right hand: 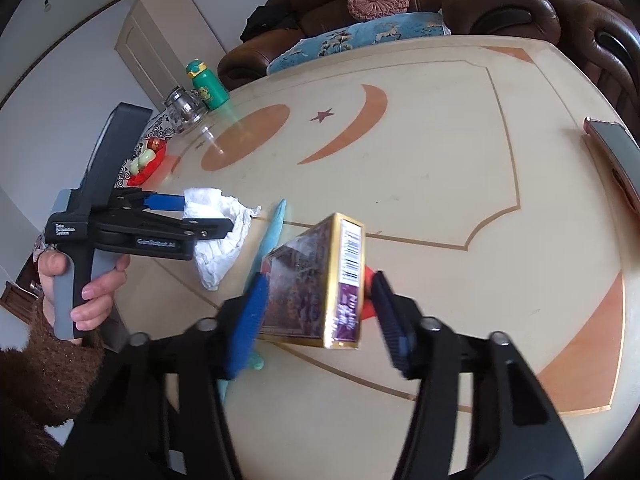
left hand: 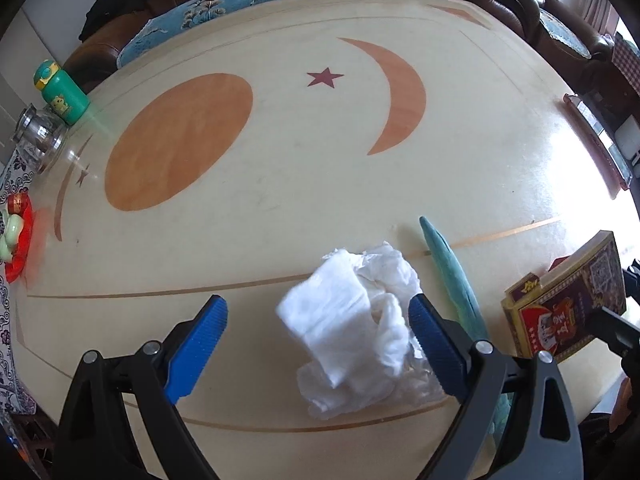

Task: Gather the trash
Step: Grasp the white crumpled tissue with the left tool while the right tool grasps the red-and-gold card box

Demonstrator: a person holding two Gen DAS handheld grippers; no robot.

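A crumpled white tissue [left hand: 356, 320] lies on the cream table [left hand: 280, 208], between the open blue fingers of my left gripper [left hand: 318, 334]; the right finger touches its edge. The tissue also shows in the right wrist view [right hand: 216, 240], with the left gripper [right hand: 200, 216] around it. My right gripper [right hand: 316, 316] is shut on a purple and gold cigarette box [right hand: 316, 284], held tilted above the table. The box shows at the right of the left wrist view [left hand: 568, 300]. A teal strip [left hand: 452, 276] lies between tissue and box.
A green bottle [left hand: 60, 92], a glass jar [left hand: 40, 136] and a red dish with a figurine [left hand: 16, 236] stand at the table's left edge. A phone [right hand: 616, 156] lies at the right edge. A brown sofa [right hand: 500, 8] runs behind the table.
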